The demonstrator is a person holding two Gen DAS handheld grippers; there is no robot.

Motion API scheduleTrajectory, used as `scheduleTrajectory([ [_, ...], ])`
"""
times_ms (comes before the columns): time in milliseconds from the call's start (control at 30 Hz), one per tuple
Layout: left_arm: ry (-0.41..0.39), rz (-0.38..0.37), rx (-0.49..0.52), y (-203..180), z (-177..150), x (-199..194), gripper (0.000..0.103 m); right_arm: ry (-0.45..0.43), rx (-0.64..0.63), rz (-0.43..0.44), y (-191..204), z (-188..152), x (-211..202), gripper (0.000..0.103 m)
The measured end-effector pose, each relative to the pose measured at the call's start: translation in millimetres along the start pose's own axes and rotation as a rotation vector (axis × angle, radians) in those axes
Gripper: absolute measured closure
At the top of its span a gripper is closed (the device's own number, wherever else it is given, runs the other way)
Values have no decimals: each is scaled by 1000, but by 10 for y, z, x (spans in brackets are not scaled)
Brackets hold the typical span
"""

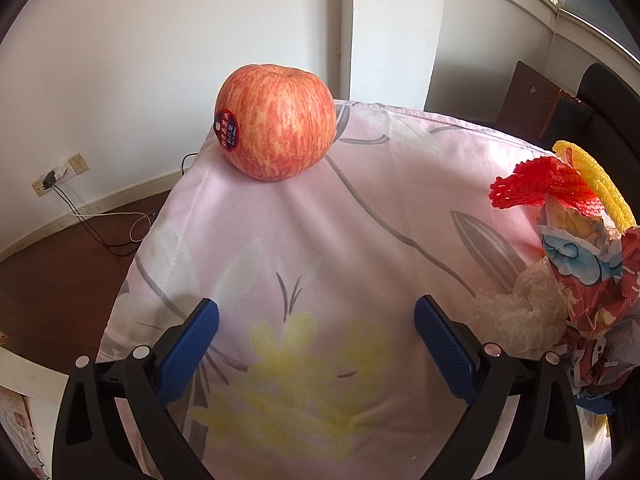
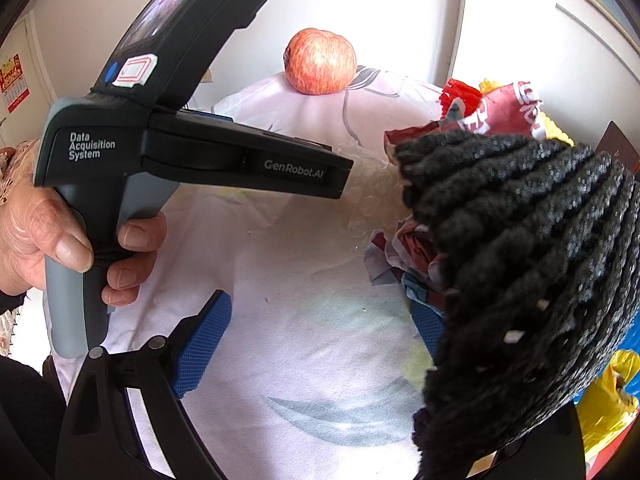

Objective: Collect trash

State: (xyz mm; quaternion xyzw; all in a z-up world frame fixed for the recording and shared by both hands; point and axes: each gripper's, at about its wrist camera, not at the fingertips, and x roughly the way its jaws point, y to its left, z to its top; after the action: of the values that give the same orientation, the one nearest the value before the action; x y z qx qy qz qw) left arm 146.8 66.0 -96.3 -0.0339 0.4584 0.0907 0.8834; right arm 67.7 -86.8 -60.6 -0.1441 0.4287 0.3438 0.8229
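Trash (image 1: 592,280) — crumpled printed wrappers, a clear plastic film, red and yellow foam fruit nets — lies in a heap on the flowered cloth (image 1: 320,240), to the right of the left claw (image 1: 316,344). The left claw hangs just above the cloth with its two blue pads (image 1: 188,352) spread wide and nothing between them; the clear film lies just beside its right pad. Beyond the left claw, at the far edge of the cloth, an apple (image 1: 276,122) with a dark sticker stands upright, well apart from the heap.

In the right wrist view the right claw (image 2: 316,340) is also spread, its left pad (image 2: 204,344) free over the cloth. Its right pad is mostly hidden behind a black knitted fabric (image 2: 520,280) that covers this side of the view, so I cannot tell if it touches anything. The trash (image 2: 500,112) shows behind this fabric, near the apple (image 2: 320,62). A hand (image 2: 60,240) at the left holds the handle of the left device (image 2: 180,140).
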Motion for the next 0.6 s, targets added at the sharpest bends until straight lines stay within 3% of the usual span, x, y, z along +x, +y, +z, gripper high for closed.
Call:
scheduleTrajectory([
  [600, 0, 0, 0, 0, 0, 0, 7, -3, 9, 1, -19, 18, -69, 11],
])
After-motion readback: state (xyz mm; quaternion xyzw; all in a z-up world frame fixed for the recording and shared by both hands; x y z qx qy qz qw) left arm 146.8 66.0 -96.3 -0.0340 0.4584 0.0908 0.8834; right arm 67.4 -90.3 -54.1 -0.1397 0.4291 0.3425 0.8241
